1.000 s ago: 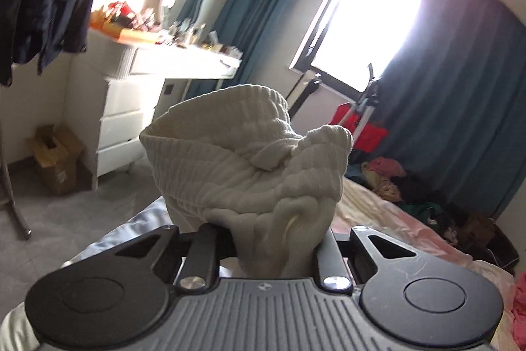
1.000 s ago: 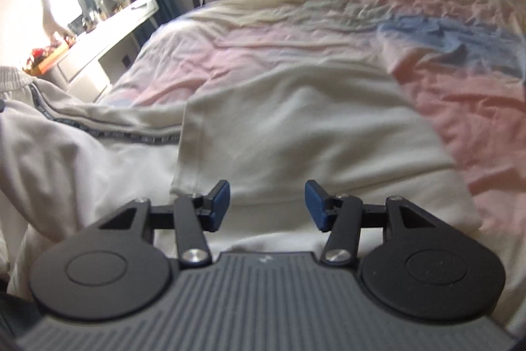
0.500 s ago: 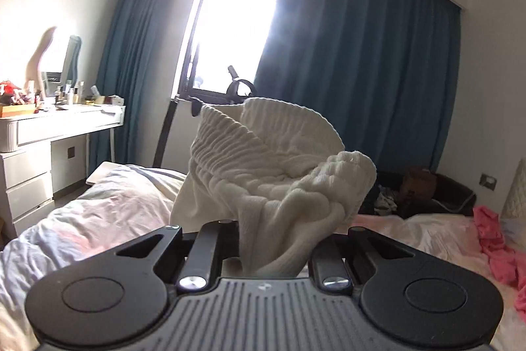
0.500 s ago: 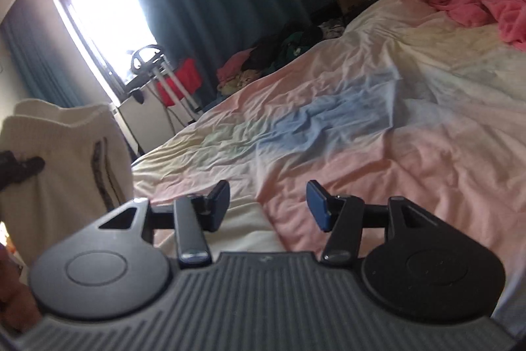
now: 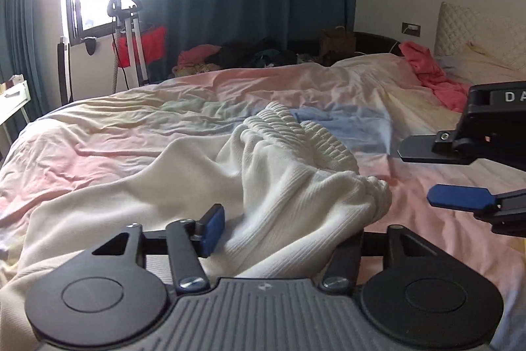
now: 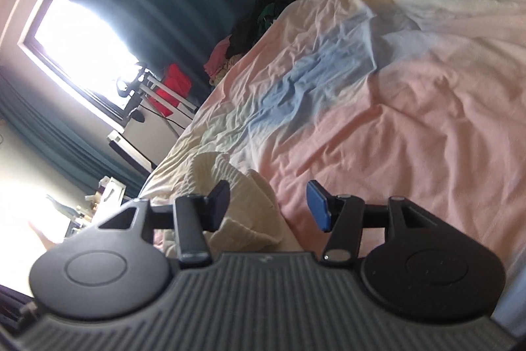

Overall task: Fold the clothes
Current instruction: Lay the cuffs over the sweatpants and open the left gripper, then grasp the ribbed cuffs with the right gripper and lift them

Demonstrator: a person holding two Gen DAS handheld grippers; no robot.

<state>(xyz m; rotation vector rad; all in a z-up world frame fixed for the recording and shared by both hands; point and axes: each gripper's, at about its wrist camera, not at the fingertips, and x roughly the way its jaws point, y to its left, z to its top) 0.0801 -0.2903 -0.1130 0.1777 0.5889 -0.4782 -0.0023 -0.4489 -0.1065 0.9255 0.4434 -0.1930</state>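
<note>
A white ribbed garment (image 5: 279,186) with an elastic waistband lies bunched on the pastel bed sheet (image 5: 131,134). My left gripper (image 5: 282,229) is open, its jaws wide apart, and the fabric drapes between them over the right finger. My right gripper (image 6: 268,203) is open and empty, tilted, just beside the waistband end of the garment (image 6: 236,183). It also shows in the left wrist view (image 5: 460,173) at the right, a little above the sheet.
A pink garment (image 5: 430,74) lies near the headboard (image 5: 476,32). A pile of clothes (image 5: 246,55) sits beyond the bed by the blue curtains. A stand with a red bag (image 5: 131,41) is under the window. A white dresser edge (image 5: 10,97) is at the left.
The left gripper swung from the dresser side toward the bed, lowered the garment onto the sheet and opened. The right gripper rolled and moved close to the garment's waistband.
</note>
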